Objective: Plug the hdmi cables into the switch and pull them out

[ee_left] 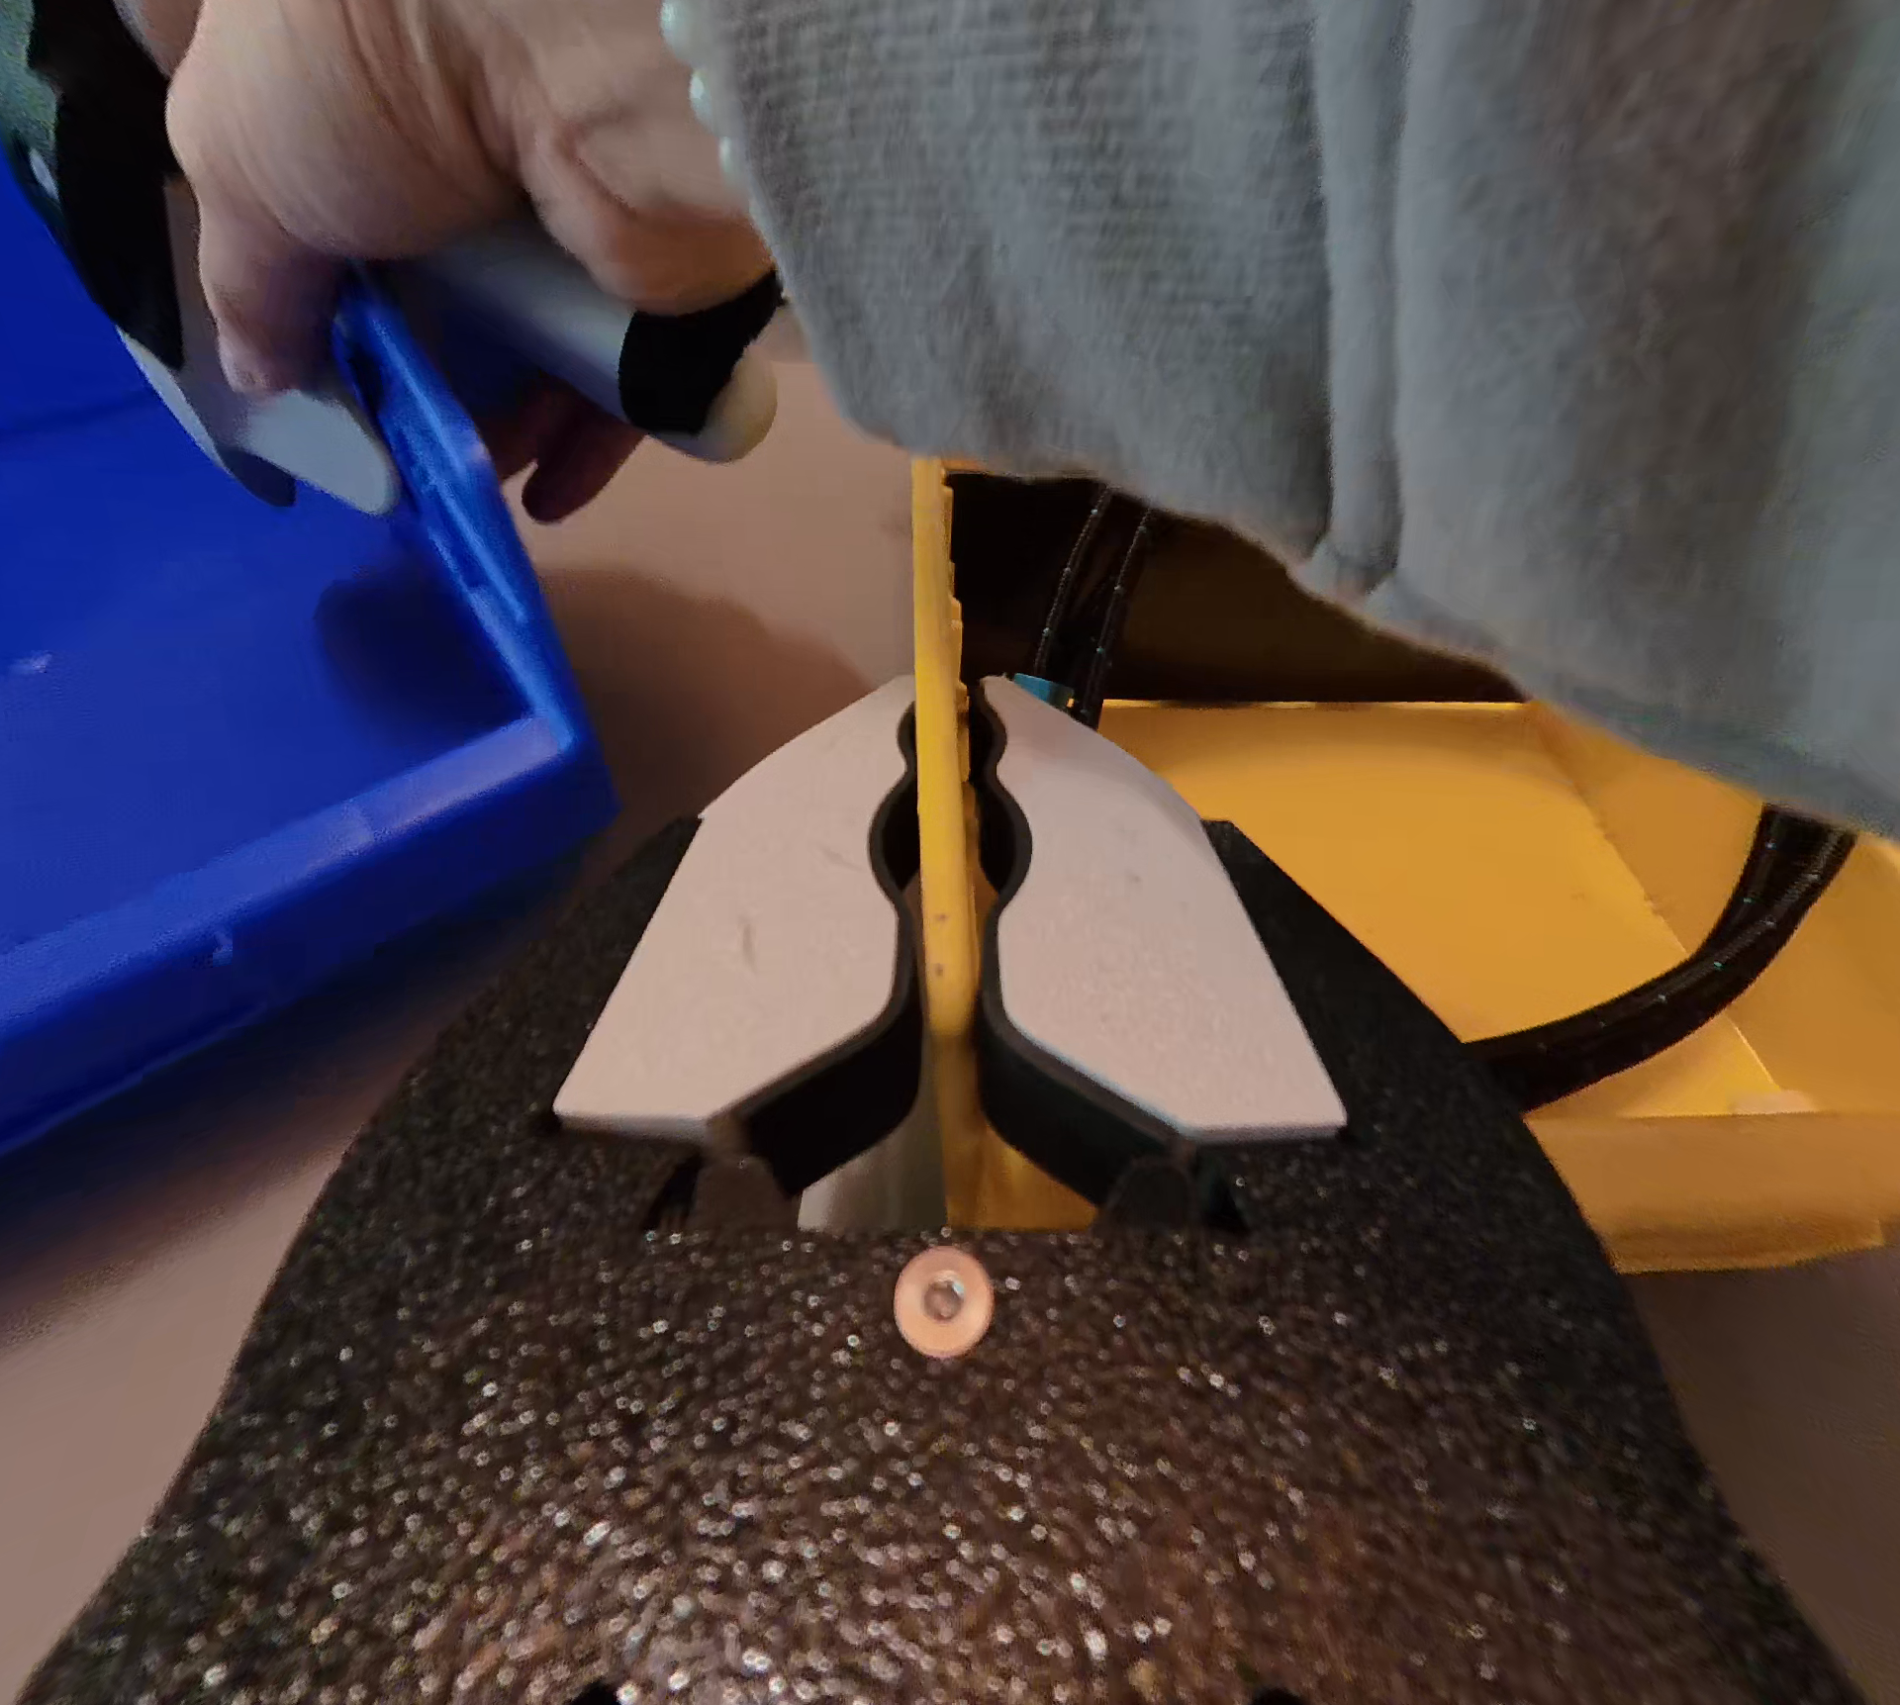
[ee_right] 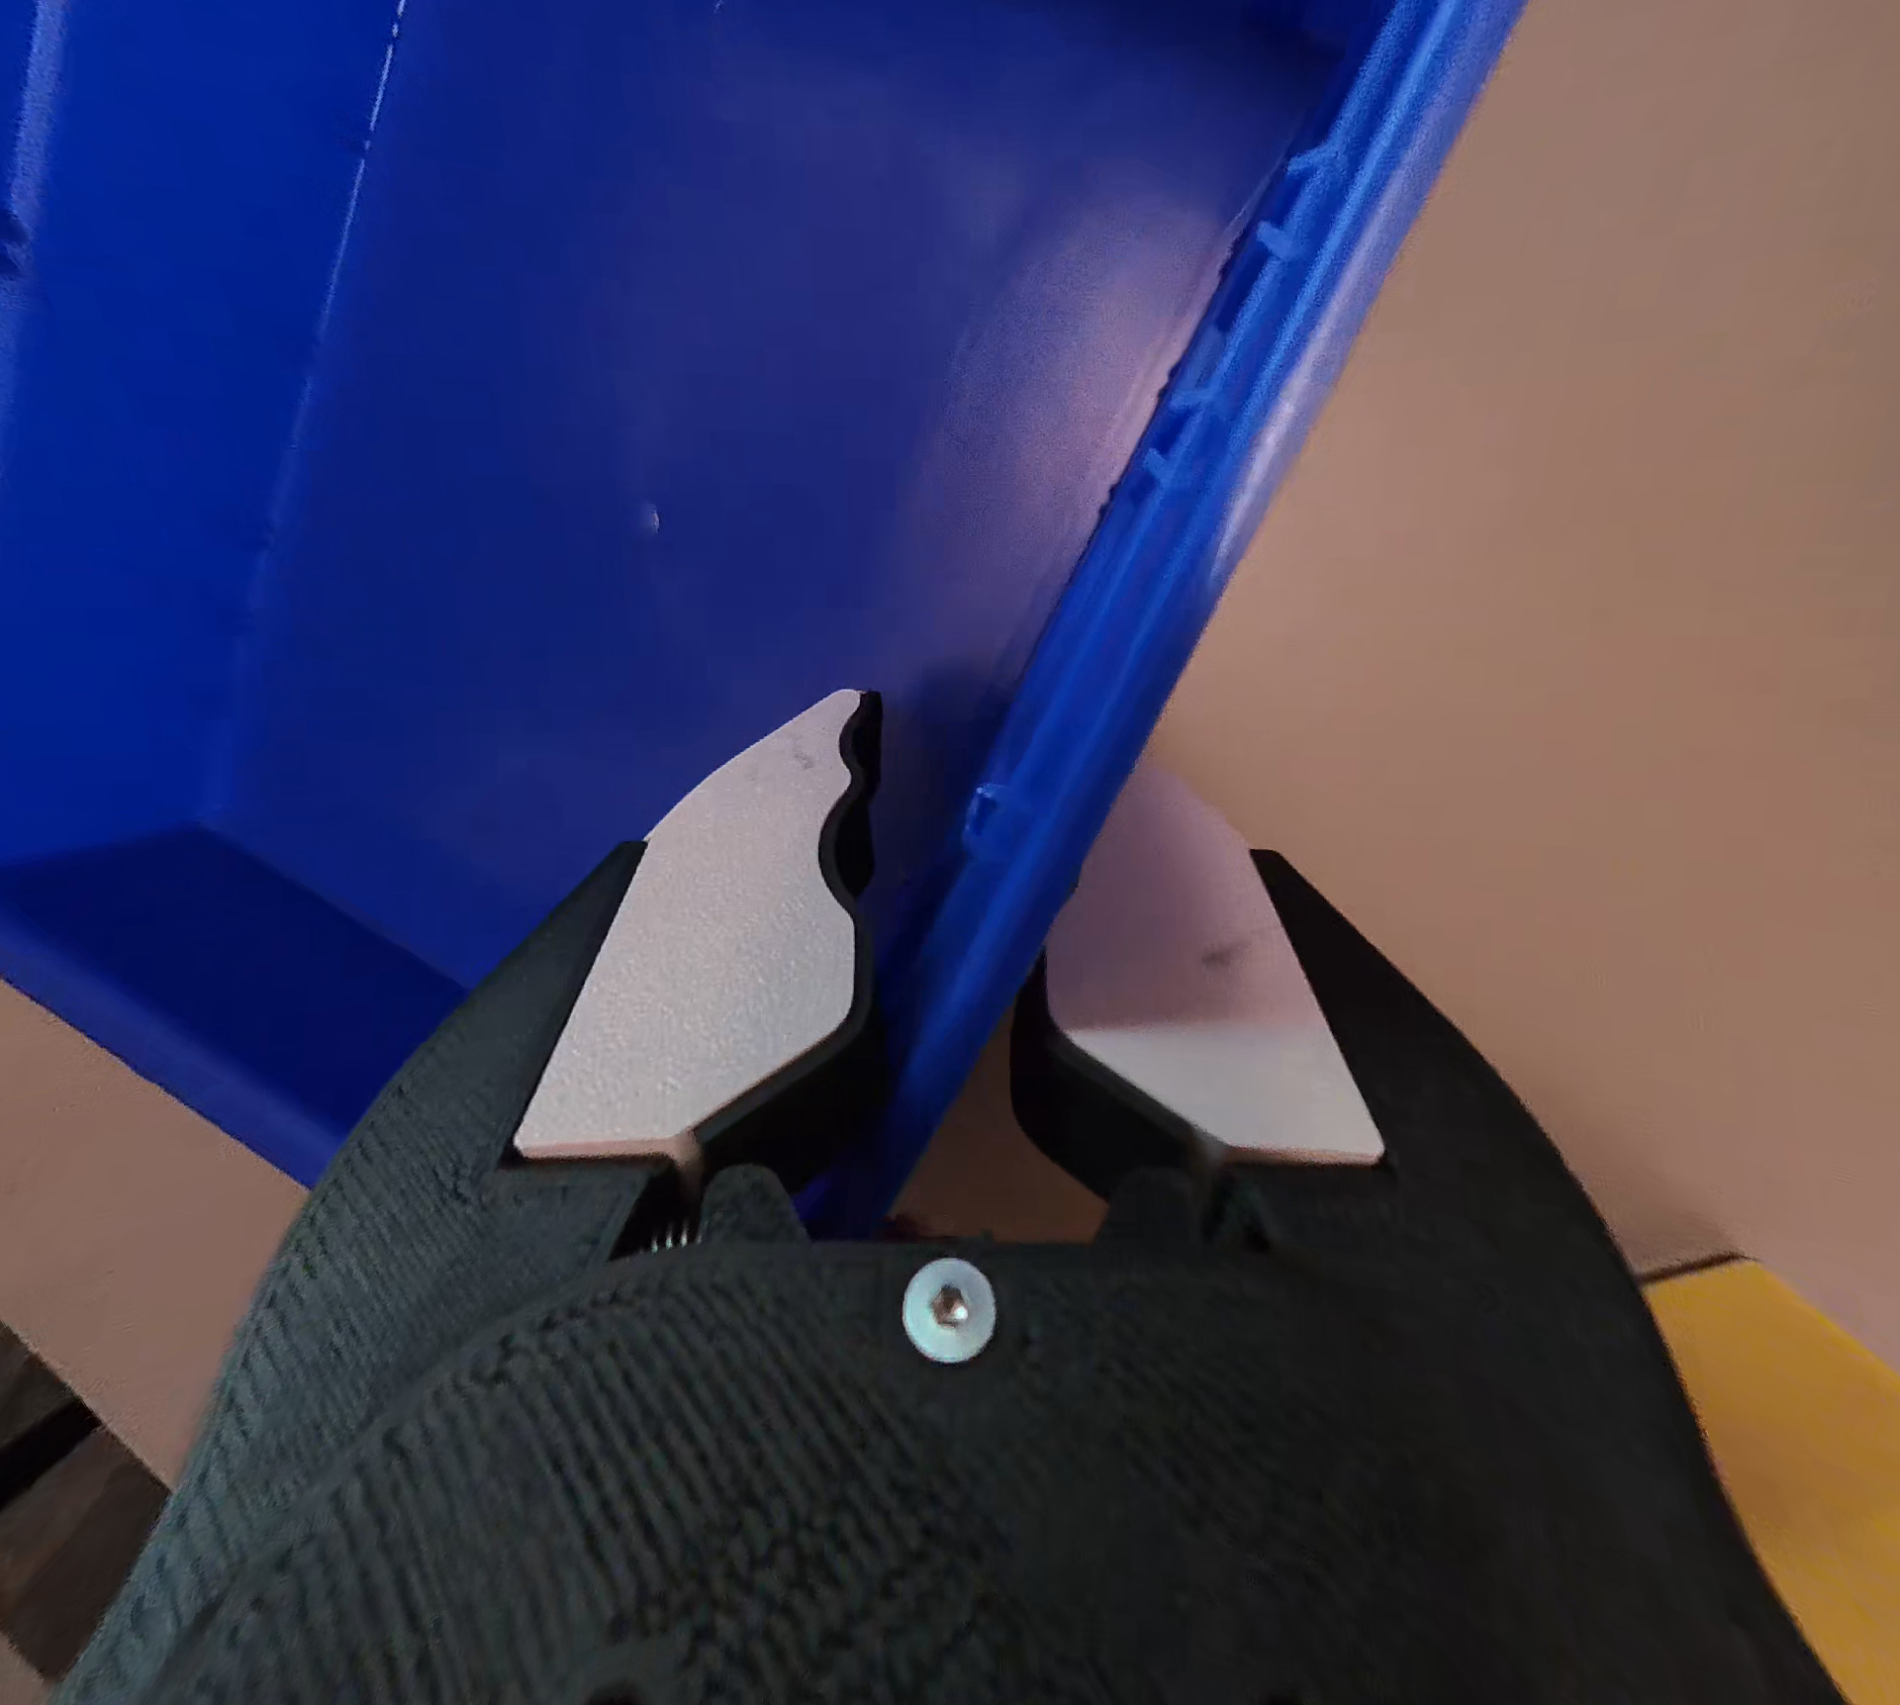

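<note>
My left gripper (ee_left: 951,715) is shut on the thin upright wall of a yellow bin (ee_left: 930,586). Black braided HDMI cables (ee_left: 1090,586) lie inside that bin, one looping out at the right (ee_left: 1696,967), with a teal plug end (ee_left: 1028,687) just past my right fingertip. My right gripper (ee_right: 1013,746) straddles the side wall of a blue bin (ee_right: 1234,381), one finger inside and one outside, closed on it. It also shows in the left wrist view (ee_left: 329,442), held by a hand (ee_left: 411,62). No switch is in view.
The blue bin (ee_left: 257,730) stands left of the yellow bin on a tan table (ee_left: 720,607), and its inside shows nothing in it. A grey sleeve (ee_left: 1234,165) hangs over the yellow bin and hides its far part.
</note>
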`<state>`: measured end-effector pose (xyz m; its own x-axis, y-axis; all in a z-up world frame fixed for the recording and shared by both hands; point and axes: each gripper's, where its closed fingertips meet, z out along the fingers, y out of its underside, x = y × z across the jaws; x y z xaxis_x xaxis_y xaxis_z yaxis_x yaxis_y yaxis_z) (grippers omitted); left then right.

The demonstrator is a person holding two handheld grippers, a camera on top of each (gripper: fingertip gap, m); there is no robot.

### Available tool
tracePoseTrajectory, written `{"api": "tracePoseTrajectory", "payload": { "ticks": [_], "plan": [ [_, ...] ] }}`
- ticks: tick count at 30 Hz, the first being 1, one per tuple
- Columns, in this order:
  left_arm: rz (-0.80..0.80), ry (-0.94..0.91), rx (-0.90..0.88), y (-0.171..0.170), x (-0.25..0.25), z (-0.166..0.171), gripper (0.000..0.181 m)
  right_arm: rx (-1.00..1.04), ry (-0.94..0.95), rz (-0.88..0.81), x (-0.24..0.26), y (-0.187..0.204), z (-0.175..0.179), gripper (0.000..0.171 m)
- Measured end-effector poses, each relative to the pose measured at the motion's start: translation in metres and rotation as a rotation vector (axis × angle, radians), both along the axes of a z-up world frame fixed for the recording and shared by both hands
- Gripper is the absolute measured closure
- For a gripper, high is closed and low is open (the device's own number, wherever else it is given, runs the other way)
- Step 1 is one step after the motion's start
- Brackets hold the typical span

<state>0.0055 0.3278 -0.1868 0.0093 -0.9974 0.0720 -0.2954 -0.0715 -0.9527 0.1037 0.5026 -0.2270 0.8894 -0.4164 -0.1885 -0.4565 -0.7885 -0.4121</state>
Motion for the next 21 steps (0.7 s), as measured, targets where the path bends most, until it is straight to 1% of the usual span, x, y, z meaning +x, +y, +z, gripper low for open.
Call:
{"api": "tracePoseTrajectory", "payload": {
  "ticks": [3,5,7,9,12,15,18,21],
  "plan": [
    [-0.001,-0.011,0.019,0.000,0.000,0.000,0.176,0.062,-0.028,0.033,0.010,0.001,0.031,0.146],
    [0.002,-0.013,0.042,0.001,0.000,0.000,0.176,0.123,-0.033,0.063,0.016,-0.002,0.064,0.146],
    [0.000,-0.015,0.062,0.002,0.000,0.000,0.176,0.200,-0.067,0.100,0.028,-0.014,0.103,0.147],
    [-0.006,-0.017,0.058,0.004,-0.001,0.000,0.176,0.272,-0.103,0.115,0.045,-0.039,0.144,0.148],
    [-0.008,-0.028,0.047,0.008,-0.002,0.000,0.176,0.352,-0.151,0.072,0.079,-0.095,0.194,0.147],
    [-0.001,-0.027,0.052,0.012,-0.004,0.000,0.175,0.385,-0.225,-0.024,0.117,-0.165,0.220,0.147],
    [0.013,-0.026,0.065,0.020,-0.007,0.000,0.175,0.413,-0.224,-0.105,0.145,-0.245,0.220,0.147],
    [0.043,-0.026,0.052,0.036,-0.013,0.000,0.175,0.417,-0.173,-0.164,0.164,-0.331,0.199,0.147]
  ]
}}
